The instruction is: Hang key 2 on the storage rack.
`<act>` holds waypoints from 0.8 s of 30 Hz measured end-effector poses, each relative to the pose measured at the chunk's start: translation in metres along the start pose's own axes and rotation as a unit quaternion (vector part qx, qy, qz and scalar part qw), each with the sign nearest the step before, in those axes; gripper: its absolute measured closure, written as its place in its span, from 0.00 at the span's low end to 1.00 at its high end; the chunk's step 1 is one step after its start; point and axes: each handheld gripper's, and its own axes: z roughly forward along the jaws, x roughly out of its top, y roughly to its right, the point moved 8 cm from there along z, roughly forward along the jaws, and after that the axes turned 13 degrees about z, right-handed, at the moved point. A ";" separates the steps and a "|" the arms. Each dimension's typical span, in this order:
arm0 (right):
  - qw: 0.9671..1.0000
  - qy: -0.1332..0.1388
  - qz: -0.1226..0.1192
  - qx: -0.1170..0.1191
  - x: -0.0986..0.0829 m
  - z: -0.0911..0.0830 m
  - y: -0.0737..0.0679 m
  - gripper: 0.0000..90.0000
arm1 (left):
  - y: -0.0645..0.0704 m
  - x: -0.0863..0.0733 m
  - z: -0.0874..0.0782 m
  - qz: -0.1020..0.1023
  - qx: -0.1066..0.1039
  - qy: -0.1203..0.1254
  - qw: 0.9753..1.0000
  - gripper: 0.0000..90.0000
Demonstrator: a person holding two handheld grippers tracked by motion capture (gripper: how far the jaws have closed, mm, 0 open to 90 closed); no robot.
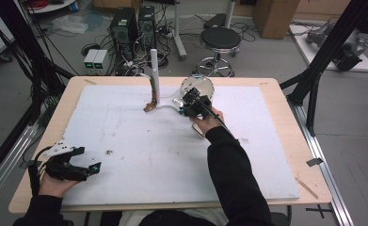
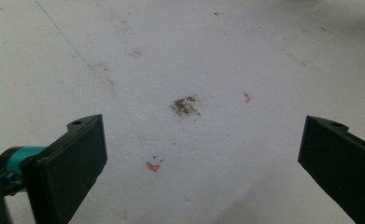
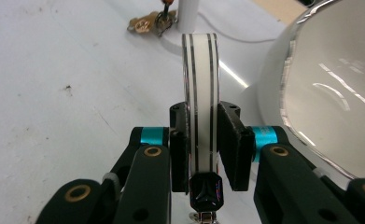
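While the left gripper (image 1: 73, 167) rests low at the near left corner of the tabletop (image 1: 276, 101), its fingers (image 2: 70, 161) spread wide over bare white foam, the right gripper (image 1: 194, 104) is out near the far middle. Its fingers (image 3: 231, 140) are clamped on a thin white band with dark stripes (image 3: 201, 93), held upright on edge between them. Just beside it, to the right in the right gripper view, sits a round mirror (image 3: 334, 88). A white post (image 1: 154, 75) stands farther off, with a small brassy object (image 3: 147, 23) at its foot.
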 end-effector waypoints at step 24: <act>0.996 0.076 0.020 0.050 0.046 -0.057 -0.003 0.84 | 0.001 0.004 -0.004 0.001 0.001 0.021 1.000 0.02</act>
